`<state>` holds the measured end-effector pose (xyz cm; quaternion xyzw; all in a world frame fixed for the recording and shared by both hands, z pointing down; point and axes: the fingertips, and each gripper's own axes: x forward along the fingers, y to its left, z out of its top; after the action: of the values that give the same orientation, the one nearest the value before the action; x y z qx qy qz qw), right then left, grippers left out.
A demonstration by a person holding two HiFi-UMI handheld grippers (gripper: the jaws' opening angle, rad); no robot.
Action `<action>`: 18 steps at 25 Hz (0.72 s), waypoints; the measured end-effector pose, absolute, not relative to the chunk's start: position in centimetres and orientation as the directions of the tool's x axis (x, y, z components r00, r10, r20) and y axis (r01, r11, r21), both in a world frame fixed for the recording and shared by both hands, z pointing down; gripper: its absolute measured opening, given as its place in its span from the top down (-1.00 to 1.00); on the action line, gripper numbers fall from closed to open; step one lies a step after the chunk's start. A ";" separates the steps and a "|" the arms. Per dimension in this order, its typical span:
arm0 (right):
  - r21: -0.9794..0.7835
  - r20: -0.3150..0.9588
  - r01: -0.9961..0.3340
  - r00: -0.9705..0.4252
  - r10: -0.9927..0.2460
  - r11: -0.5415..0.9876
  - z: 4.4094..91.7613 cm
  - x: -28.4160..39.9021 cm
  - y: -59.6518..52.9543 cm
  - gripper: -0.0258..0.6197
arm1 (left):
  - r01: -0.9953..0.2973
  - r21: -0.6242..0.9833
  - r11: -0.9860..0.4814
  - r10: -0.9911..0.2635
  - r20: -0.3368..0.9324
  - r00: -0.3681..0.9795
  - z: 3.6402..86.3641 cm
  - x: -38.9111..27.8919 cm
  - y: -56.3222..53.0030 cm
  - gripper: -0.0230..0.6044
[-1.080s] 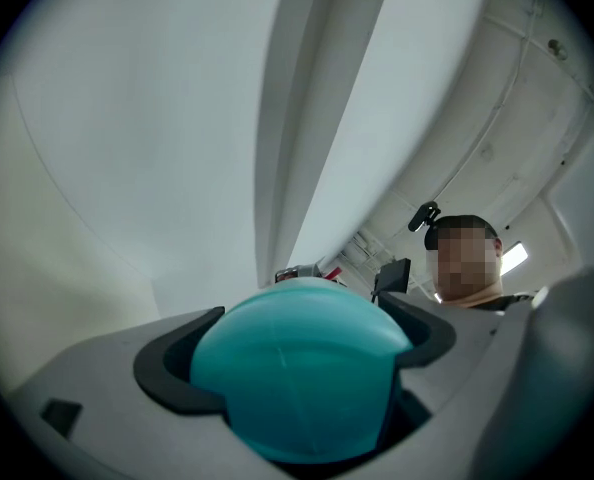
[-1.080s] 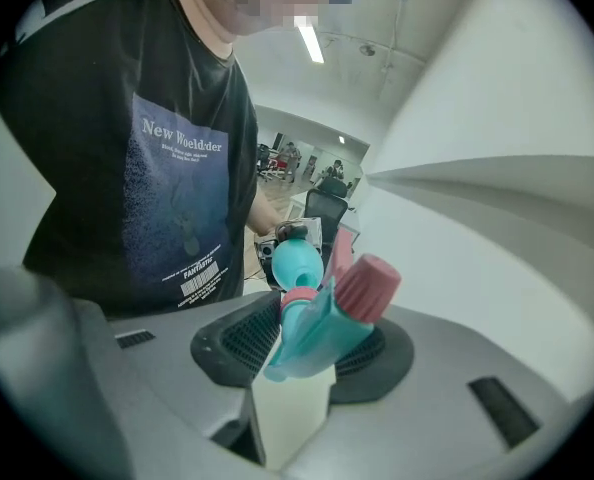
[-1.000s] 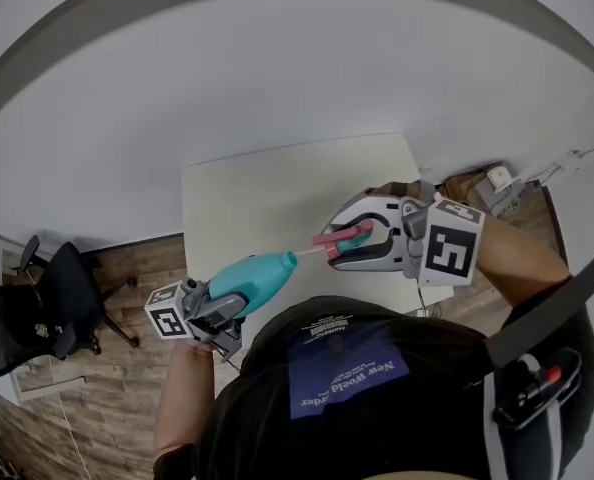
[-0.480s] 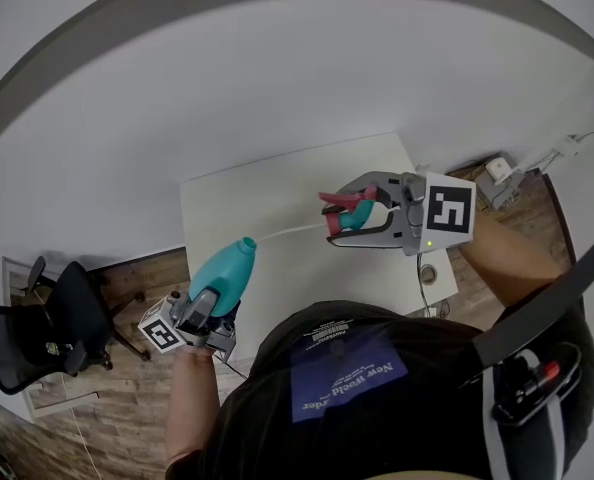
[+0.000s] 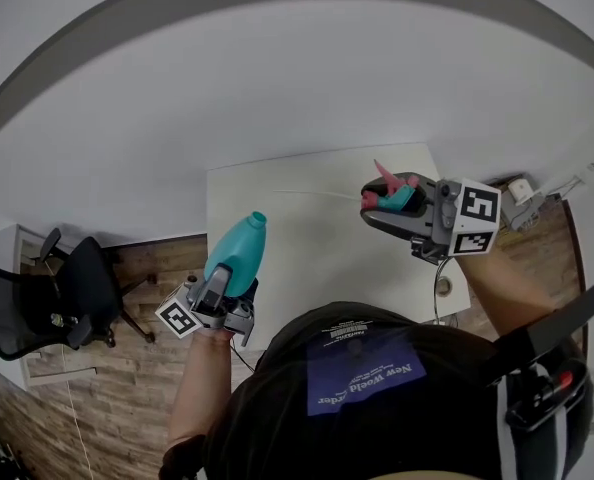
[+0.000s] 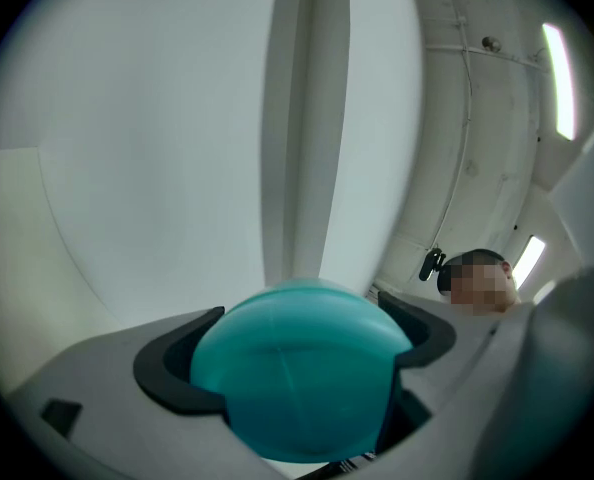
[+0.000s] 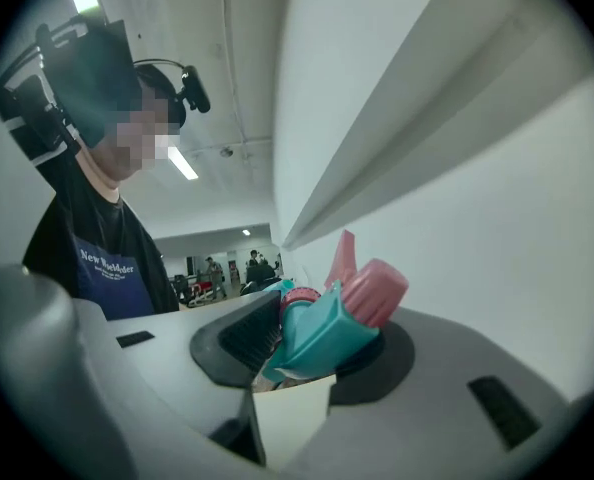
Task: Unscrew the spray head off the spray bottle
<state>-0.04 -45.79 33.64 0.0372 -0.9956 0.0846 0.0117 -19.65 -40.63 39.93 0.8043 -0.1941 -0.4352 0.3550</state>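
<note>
Lower left of centre in the head view, the left gripper (image 5: 223, 288) has its 2 jaws clamped on the base end of the teal spray bottle (image 5: 239, 253). The bottle's open neck points up-frame, and in the left gripper view its round body fills the gap between both pads. Right of centre, the right gripper (image 5: 395, 200) is closed on the teal-and-pink spray head (image 5: 389, 194), well apart from the bottle. The thin white dip tube (image 5: 317, 193) trails left from the head, its tip clear of the neck. Beyond both lies the white table (image 5: 307, 258). The head looks fully off, so setting the 2 parts down is probably what remains. Hold the bottle neck-up in case liquid is inside, lower the head gently so the tube neither bends nor flicks drips, and release each part only once it rests on the table.
</note>
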 end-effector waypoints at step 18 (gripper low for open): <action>-0.492 -0.307 -0.103 -0.909 -0.283 0.865 33.7 2.2 -49.4 0.51 | 0.011 0.725 -0.688 -0.650 -0.623 0.436 39.4 -21.2 -40.6 -0.64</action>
<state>2.24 -49.42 33.71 0.1020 -0.9471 0.2395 -0.1879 -21.19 -40.61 39.42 0.7773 -0.2053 -0.4897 0.3373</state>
